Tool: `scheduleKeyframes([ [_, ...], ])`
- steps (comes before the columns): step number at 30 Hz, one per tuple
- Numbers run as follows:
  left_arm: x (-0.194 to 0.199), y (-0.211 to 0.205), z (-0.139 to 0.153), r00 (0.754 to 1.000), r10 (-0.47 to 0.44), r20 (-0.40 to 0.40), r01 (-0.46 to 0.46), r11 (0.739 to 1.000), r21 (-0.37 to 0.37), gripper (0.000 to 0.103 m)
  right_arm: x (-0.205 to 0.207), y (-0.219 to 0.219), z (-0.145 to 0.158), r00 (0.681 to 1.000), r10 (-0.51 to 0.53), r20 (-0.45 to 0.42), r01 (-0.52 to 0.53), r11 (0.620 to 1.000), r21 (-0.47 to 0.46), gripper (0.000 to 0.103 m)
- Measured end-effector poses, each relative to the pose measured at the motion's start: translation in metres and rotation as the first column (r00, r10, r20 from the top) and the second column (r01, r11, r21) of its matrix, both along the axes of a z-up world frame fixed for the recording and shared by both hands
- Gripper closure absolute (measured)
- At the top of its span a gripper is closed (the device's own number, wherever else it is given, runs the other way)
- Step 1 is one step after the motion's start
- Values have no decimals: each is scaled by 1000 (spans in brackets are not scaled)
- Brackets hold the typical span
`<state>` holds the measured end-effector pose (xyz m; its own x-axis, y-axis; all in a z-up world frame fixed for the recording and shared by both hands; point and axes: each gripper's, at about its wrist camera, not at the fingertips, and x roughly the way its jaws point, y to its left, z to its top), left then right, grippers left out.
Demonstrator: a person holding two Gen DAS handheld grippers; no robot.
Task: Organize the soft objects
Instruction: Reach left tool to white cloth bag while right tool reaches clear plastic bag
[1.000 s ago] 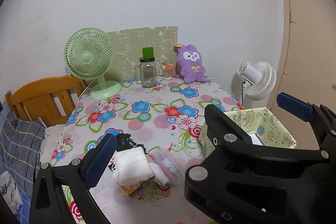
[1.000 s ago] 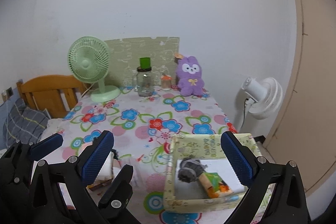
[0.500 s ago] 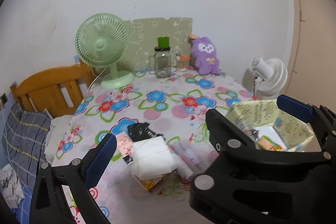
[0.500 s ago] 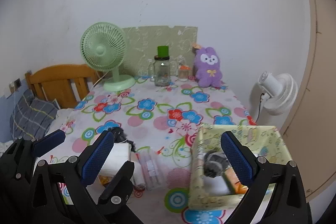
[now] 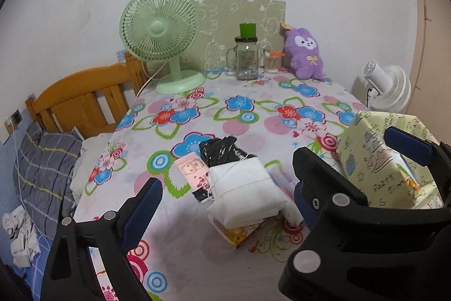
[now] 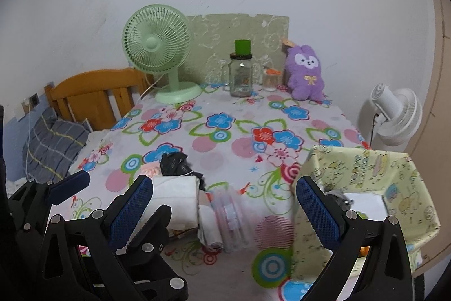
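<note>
Left tool (image 5: 222, 198) jaws wide but just been closing, nothing gripped; white folded pack (image 5: 243, 193) sits dead ahead between them on tabletop (image 5: 248, 103). Right tool (image 6: 224, 205) released, straddling clear tube pack (image 6: 229, 216). Yellow box (image 6: 366, 168) lies right.

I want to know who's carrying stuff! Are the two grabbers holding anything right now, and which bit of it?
Nothing is held. The left gripper and right gripper are both open above the table, not touching the white folded cloth.
</note>
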<state>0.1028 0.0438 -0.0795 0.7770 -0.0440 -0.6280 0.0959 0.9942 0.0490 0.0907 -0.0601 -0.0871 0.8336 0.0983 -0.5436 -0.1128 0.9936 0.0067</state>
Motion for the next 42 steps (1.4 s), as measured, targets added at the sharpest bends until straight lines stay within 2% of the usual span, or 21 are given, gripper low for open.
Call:
scheduleKeyframes([
  [7,10,7,-14,999,20,-32,-20,1000,-2,11,11,6,-14,999,31,-39,-31,999,12,4],
  [12,17,10,-23,998,26,-61,-27,1000,-7,13,18,9,-23,999,19,-45,-19,1000,12,14],
  [15,21,9,-28,997,22,-78,-23,1000,-14,13,26,7,-30,997,11,-82,-9,1000,23,23],
  [18,26,5,-32,996,11,-89,-13,1000,-20,13,33,2,-37,993,-5,-117,10,999,39,29],
  [26,39,-7,-45,992,-12,-122,8,999,-35,15,46,-5,-48,988,-30,-151,32,999,12,30],
  [36,50,-7,-55,987,-32,-156,23,998,-57,36,62,-5,-62,975,-33,-218,40,999,29,31],
  [42,50,-7,-57,987,-44,-156,37,998,-51,41,68,-2,-69,973,-52,-226,54,999,4,33],
])
